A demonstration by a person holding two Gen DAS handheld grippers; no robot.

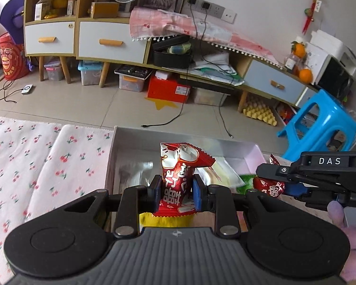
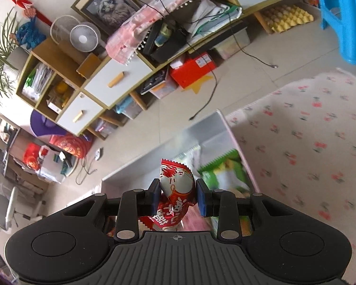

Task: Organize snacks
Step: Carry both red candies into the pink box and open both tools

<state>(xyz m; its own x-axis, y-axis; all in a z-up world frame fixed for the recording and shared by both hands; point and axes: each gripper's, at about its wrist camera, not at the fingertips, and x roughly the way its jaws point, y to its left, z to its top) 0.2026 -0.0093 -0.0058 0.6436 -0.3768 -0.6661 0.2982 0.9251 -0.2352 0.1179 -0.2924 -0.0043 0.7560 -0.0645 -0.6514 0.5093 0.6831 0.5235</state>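
My left gripper [image 1: 176,188] is shut on a red snack packet [image 1: 178,166] and holds it upright over the white box [image 1: 140,137]. My right gripper [image 2: 178,196] is shut on another red snack packet [image 2: 175,185], also above the white box [image 2: 201,128]. In the left wrist view the right gripper [image 1: 276,180] comes in from the right with its red packet [image 1: 269,186]. A green and white packet [image 1: 222,174] lies inside the box; it also shows in the right wrist view [image 2: 223,173].
The box stands on a cherry-print cloth [image 1: 35,156]. A yellow packet edge [image 1: 154,219] lies under the left gripper. Beyond are tiled floor, a low cabinet [image 1: 111,40], a blue stool [image 1: 320,123] and loose cables [image 1: 178,116].
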